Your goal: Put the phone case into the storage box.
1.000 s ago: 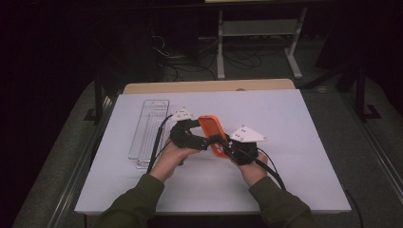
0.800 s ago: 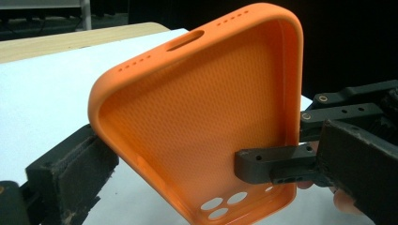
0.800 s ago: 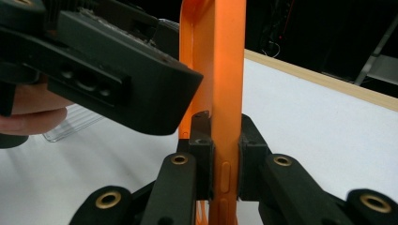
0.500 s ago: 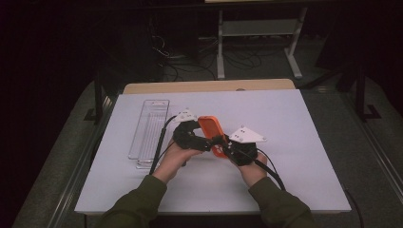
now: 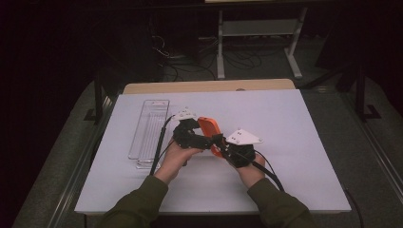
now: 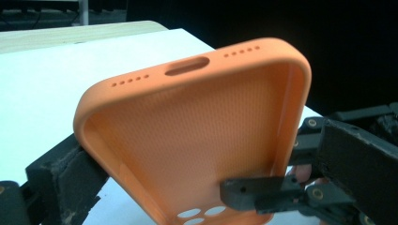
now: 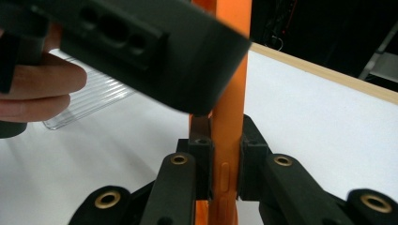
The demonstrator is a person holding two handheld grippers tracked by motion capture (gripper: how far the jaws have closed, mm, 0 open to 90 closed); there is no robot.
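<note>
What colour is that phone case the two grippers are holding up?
Orange all over. The phone case shows best in the left gripper view, where its inside has a fine dotted texture.

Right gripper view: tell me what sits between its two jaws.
The orange phone case stands edge-on between the jaws of the right gripper, which clamp its side wall. The right gripper view shows this.

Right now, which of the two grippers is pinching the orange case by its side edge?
The right gripper: its jaws clamp the orange phone case's thin side edge, whereas the left gripper spans its width.
</note>
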